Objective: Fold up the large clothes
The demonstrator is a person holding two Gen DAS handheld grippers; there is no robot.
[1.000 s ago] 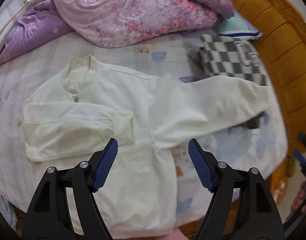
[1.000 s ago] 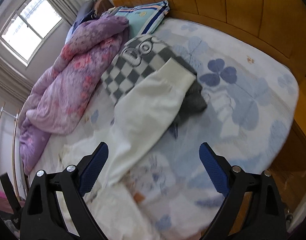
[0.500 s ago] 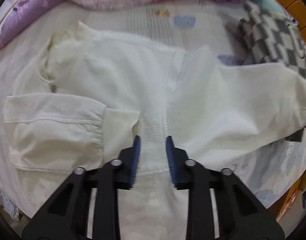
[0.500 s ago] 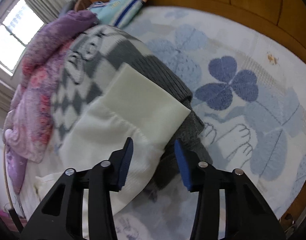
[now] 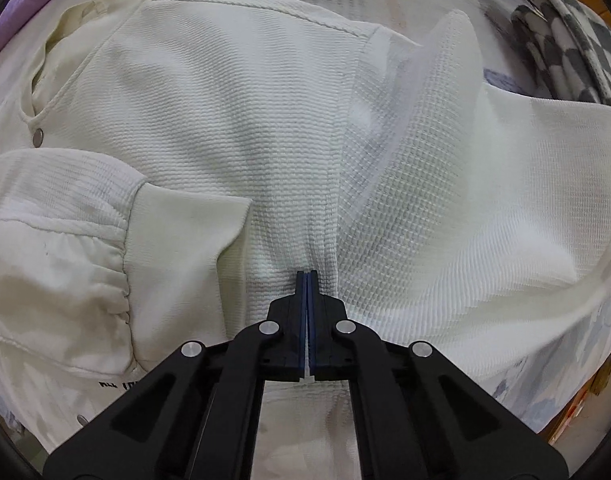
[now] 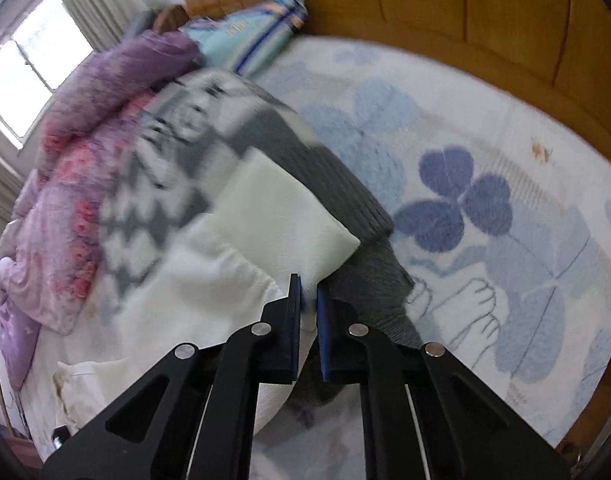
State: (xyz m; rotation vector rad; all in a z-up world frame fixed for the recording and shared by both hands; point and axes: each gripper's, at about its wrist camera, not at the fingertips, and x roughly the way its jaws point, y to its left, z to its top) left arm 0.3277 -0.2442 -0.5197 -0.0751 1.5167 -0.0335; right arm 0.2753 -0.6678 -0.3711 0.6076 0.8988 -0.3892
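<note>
Cream waffle-knit cloth made up the jacket (image 5: 241, 120), which lay spread flat on the bed (image 6: 485, 128), collar at the far left and one sleeve already folded across the chest at the near left. At its middle, the left tongs (image 5: 307, 280) were pressed together, pinching a small ridge of the textured body fabric just beside the underarm seam. Farther right, the other sleeve ran out over a grey checked sweater (image 6: 177, 148), and there the right tongs (image 6: 308, 284) were closing on the near corner of the smooth ribbed cuff (image 6: 281, 220). The garment looked soft, limp and fairly light, likely to sag and drag between holds. The cuff seemed the firmer place to grip; the thin pinch at the body might slip free or lift only the top layer.
</note>
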